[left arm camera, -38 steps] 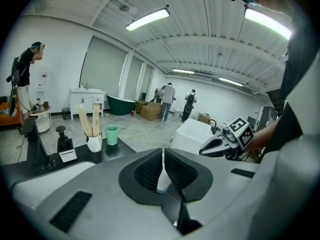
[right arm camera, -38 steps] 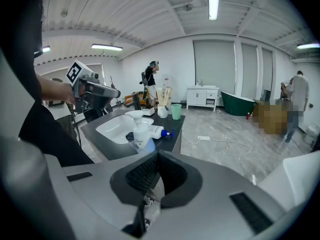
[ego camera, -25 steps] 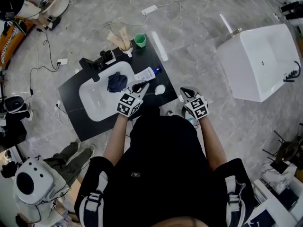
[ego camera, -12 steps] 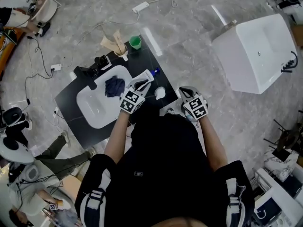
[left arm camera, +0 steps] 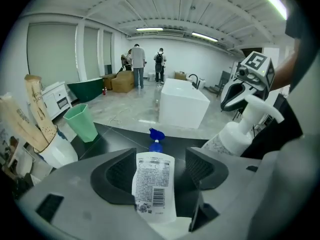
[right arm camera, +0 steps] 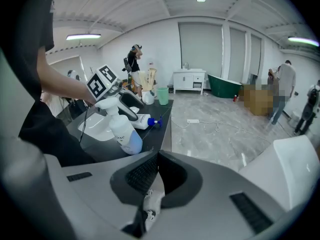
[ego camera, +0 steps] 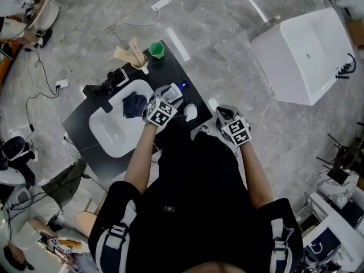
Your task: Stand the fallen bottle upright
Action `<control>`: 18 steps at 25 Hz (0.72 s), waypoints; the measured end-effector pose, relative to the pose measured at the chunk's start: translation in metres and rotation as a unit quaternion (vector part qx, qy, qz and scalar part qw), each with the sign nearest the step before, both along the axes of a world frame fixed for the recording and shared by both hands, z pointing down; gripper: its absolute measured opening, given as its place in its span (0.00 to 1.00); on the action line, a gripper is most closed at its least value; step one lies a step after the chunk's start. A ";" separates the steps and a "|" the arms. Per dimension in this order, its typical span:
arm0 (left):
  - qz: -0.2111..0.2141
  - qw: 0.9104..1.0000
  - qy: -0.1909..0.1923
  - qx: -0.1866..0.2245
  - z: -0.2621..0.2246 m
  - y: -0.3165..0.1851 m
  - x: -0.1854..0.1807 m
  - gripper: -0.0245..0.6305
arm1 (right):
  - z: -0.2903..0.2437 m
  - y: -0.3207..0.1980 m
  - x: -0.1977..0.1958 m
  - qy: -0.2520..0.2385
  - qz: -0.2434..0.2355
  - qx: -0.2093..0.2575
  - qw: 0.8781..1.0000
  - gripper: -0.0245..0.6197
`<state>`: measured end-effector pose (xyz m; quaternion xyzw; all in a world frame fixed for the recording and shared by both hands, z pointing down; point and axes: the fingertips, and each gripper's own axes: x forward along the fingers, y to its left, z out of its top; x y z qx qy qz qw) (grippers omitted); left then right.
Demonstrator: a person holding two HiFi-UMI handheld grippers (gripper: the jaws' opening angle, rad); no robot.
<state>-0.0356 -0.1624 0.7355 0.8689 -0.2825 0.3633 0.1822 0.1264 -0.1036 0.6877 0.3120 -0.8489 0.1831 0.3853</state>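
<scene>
Fallen bottle (left arm camera: 154, 184) lay flat on the black counter (left arm camera: 115, 139) next to the sink (ego camera: 108, 132), blue cap pointing away. Label faced up: barcode plus fine print, too small to read. Left gripper (left arm camera: 162, 170) had just been opening, its jaws wide either side of the bottle, pads off it. Right gripper (right arm camera: 151, 171) was clenched tight. The upright pump bottle (right arm camera: 124, 134) read "Dove".

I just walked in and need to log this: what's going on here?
A person works two handheld grippers over a black counter. The left gripper, its jaws just opened, straddles the fallen blue-capped bottle without pressing on it. The bottle lies flat, not yet stood up. The right gripper is shut, off to the side.
</scene>
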 end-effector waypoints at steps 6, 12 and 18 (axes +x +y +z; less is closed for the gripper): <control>0.024 0.998 -0.049 -0.021 0.031 -0.008 0.004 0.52 | 0.003 0.004 0.003 0.004 0.013 -0.005 1.000 0.13; 0.030 0.995 -0.091 -0.036 0.050 -0.013 0.002 0.54 | 0.005 0.006 0.005 0.007 0.018 -0.010 1.000 0.13; 0.043 0.994 -0.096 -0.040 0.056 -0.014 0.007 0.54 | 0.006 0.006 0.005 0.010 0.021 -0.009 1.000 0.13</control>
